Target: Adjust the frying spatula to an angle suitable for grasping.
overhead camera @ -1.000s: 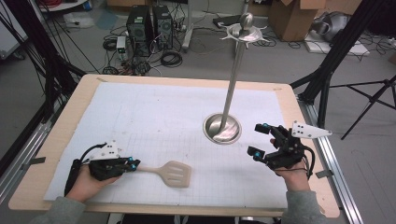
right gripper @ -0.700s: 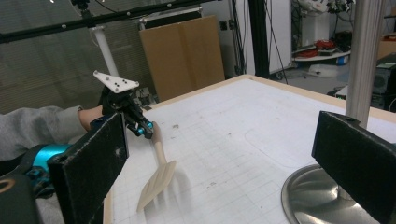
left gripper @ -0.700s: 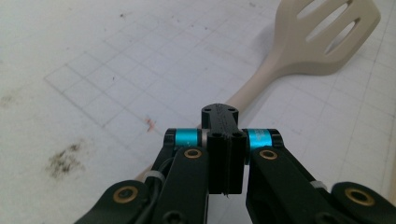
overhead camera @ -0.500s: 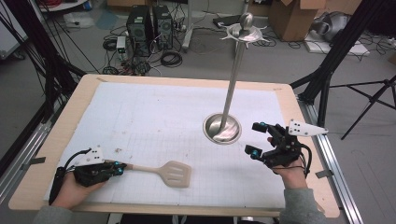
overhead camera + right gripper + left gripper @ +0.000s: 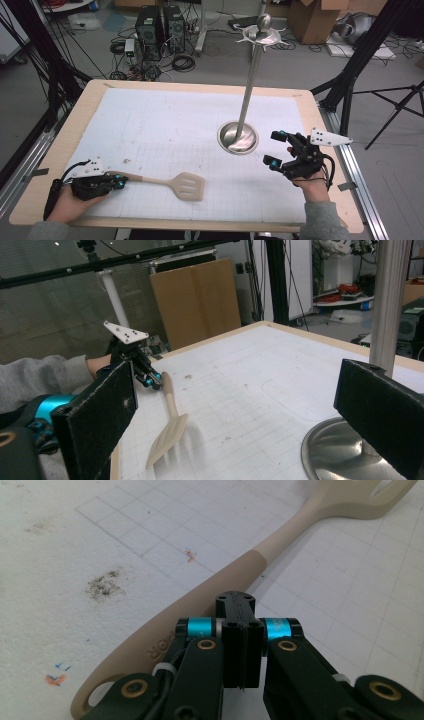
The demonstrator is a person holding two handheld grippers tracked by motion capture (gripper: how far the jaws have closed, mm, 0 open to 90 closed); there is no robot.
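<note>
Near the front left of the white gridded mat [image 5: 165, 125] lies a beige slotted spatula with a long rounded handle [image 5: 165, 182], flat on the sheet, its blade pointing toward the table's middle and its looped handle end [image 5: 90, 700] toward the person's left hand. Left gripper [image 5: 117, 181]: black two-jaw tongs with blue collars, jaws fully shut with the tips pressed together; in the left gripper view [image 5: 239, 625] they sit just above or against the side of the handle, beside it rather than around it, so nothing is held; whether the tips touch the handle cannot be told. Right gripper [image 5: 276, 148]: same make, grey three-cornered plate on top, jaws wide open and empty, hovering over the mat's right side, well apart from the spatula and near a polished steel stand with a round dished base [image 5: 238, 137] and a tall slim pole topped by a hooked crown [image 5: 261, 34]. Surround: pale wooden table edge [image 5: 60, 150], black frame legs, computer cases and cables on the floor beyond. Hazards, as judged: shut jaws pressing on the rounded handle could roll or skid the spatula sideways across the smooth sheet; a grip taken so near the handle's end would leave the blade's weight to droop or swing; a raised spatula swung right could strike the slim pole and tip the stand.
</note>
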